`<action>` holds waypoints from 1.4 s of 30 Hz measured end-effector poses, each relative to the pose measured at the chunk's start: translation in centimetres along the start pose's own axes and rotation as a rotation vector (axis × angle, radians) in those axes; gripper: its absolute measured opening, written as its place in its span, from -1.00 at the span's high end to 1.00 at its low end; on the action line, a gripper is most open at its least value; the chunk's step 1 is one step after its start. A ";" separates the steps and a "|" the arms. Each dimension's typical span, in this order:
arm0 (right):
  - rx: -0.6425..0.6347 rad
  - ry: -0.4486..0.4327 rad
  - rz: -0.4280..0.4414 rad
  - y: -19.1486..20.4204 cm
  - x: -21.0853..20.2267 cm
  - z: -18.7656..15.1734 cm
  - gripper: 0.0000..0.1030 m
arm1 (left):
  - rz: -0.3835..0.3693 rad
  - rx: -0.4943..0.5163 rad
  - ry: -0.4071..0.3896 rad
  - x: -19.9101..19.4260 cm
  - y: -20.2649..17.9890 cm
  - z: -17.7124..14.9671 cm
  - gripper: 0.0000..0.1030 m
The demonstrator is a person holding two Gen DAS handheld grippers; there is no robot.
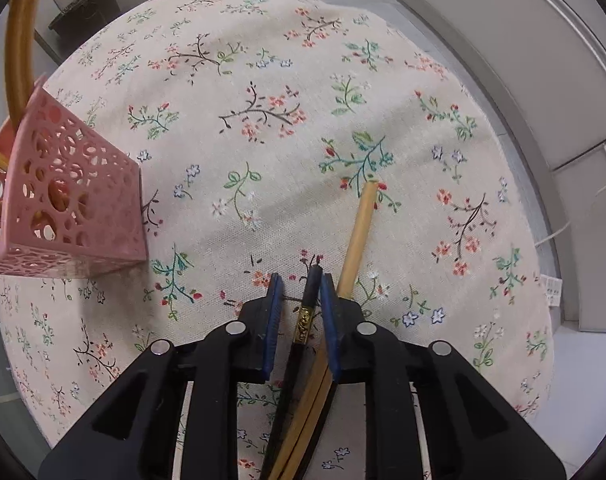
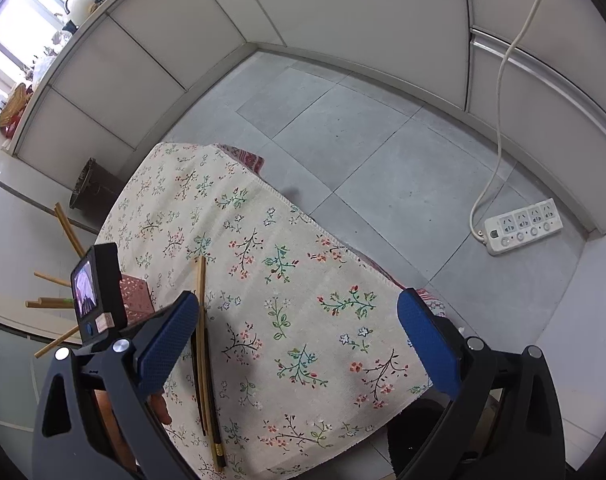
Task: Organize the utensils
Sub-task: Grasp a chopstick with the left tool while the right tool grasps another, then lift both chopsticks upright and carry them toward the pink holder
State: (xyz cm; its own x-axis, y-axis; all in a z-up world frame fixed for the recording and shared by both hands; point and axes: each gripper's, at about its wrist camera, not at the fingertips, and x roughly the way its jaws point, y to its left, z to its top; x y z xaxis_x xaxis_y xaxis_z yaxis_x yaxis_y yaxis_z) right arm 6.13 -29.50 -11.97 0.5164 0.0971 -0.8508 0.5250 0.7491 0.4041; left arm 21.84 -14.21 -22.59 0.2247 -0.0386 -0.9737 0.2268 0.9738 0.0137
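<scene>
My left gripper points down at the floral tablecloth, its blue pads narrowly apart. A black chopstick with a gold band lies between them, close to the right pad, and a strip of cloth shows beside the left pad. A bamboo chopstick runs out from behind the right finger. A pink perforated holder with bamboo sticks in it stands to the left. My right gripper hovers wide open over the cloth with nothing between its pads. The chopsticks lie beside its left finger, with the pink holder behind.
The table's far edge drops to a grey tiled floor. A white power strip and its cable lie on the floor by the cabinets. A dark bin stands beyond the table's left end. The left gripper's camera is close to my right gripper's left finger.
</scene>
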 end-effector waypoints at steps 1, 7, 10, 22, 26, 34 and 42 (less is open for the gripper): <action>0.006 0.000 -0.002 -0.1 0.0 0.1 -0.88 | 0.007 0.005 -0.003 0.0 -0.2 -0.2 0.75; 0.019 0.012 -0.040 -0.1 1.1 0.4 -0.88 | 0.002 0.017 -0.038 -0.3 -0.5 -2.1 0.86; 0.007 0.021 -0.056 0.7 2.2 0.5 -0.88 | -0.014 0.015 -0.068 -1.0 0.4 -3.9 0.88; -0.308 0.147 -0.136 11.8 12.9 -0.8 -0.86 | 0.023 0.095 -0.369 -12.9 3.5 -12.1 0.88; -0.300 0.200 -0.109 13.8 15.8 -1.0 -0.49 | 0.049 0.094 -0.438 -15.2 4.7 -12.5 0.88; -0.318 0.243 -0.146 16.5 19.3 -2.2 -0.18 | 0.071 0.076 -0.484 -16.9 6.5 -13.4 0.88; -0.271 0.201 -0.107 17.1 18.9 -2.6 0.84 | 0.081 0.047 -0.497 -17.6 7.9 -14.0 0.88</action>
State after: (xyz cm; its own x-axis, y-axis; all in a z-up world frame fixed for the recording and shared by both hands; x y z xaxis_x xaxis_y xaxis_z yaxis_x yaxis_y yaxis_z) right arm 23.11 -13.15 -22.02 0.3112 0.1156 -0.9433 0.3559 0.9062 0.2285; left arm 6.37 -2.68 -8.50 0.6647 -0.0764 -0.7432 0.2302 0.9673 0.1064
